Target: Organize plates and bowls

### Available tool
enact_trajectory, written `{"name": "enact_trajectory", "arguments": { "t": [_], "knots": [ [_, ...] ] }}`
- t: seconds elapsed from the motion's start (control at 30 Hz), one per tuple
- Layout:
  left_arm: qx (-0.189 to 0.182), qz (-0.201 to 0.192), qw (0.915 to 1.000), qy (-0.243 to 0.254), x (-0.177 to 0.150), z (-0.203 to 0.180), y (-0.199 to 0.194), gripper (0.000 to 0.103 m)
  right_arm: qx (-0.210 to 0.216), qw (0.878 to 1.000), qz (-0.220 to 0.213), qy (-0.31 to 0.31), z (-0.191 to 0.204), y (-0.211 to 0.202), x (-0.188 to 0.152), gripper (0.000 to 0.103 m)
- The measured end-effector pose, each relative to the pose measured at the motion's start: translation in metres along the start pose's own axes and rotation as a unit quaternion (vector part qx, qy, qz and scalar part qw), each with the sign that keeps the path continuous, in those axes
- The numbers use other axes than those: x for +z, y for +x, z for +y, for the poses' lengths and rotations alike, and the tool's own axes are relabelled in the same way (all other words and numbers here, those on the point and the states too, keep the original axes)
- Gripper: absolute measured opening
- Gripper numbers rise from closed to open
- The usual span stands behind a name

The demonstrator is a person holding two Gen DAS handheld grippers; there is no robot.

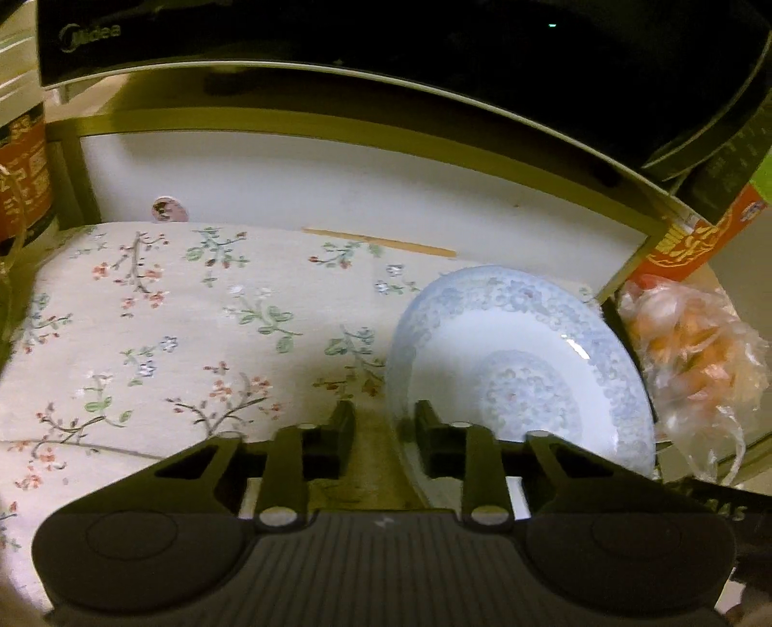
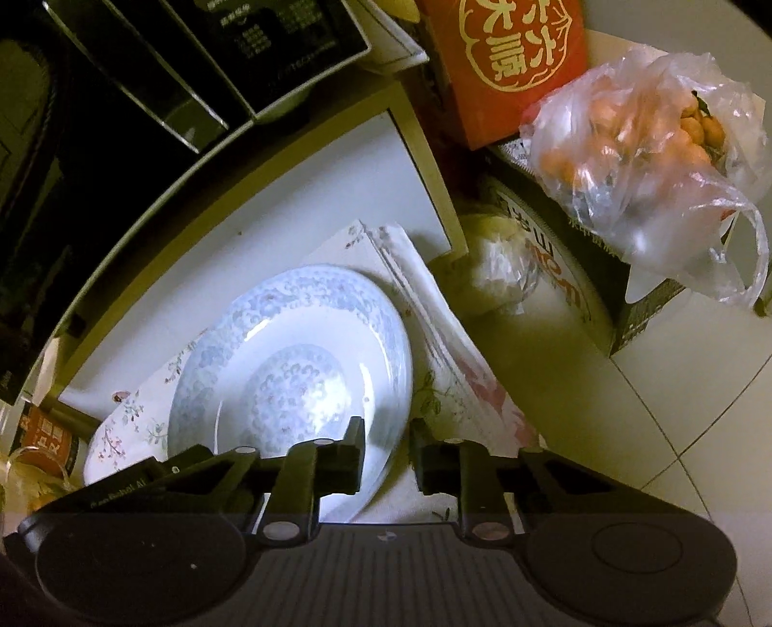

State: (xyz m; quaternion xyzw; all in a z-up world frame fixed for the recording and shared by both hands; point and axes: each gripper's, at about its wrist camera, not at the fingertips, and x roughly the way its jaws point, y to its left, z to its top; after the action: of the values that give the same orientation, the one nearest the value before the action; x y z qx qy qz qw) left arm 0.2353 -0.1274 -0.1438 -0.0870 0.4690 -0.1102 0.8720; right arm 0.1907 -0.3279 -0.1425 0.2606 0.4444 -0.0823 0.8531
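Plate (image 1: pixel 526 357) sits on the floral cloth (image 1: pixel 159 313) at its right end, beside the bag of oranges (image 2: pixel 641 159). I have my left gripper (image 1: pixel 383 424) clamped on its near-left rim and my right gripper (image 2: pixel 388 441) clamped on its near-right rim.

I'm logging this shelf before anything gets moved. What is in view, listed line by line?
Plate: one, white with pale blue pattern, on the cloth's right end, rim between both claws.
Floral cloth: one, cream with flowers, covering the shelf.
Microwave: one, black, above the shelf.
Red box: one, red with gold lettering, right of the shelf.
Bag of oranges: one, clear plastic, on a dark carton.
Left claw: black, shut on the plate's left rim.
Right claw: black, shut on its right rim.
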Motion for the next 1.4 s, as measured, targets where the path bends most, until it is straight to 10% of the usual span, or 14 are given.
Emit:
{"name": "enact_trajectory", "arguments": {
  "t": [0.67, 1.4],
  "knots": [
    [-0.007, -0.014, 0.9994, 0.032, -0.007, -0.018, -0.067, 0.009, -0.015, 0.999, -0.026, -0.040, 0.014, -0.055, 0.000, 0.010],
    [0.019, -0.095, 0.9953, -0.001, -0.094, 0.034, -0.268, 0.009, 0.058, 0.990, -0.089, -0.094, 0.059, -0.220, -0.100, 0.012]
  ]
}}
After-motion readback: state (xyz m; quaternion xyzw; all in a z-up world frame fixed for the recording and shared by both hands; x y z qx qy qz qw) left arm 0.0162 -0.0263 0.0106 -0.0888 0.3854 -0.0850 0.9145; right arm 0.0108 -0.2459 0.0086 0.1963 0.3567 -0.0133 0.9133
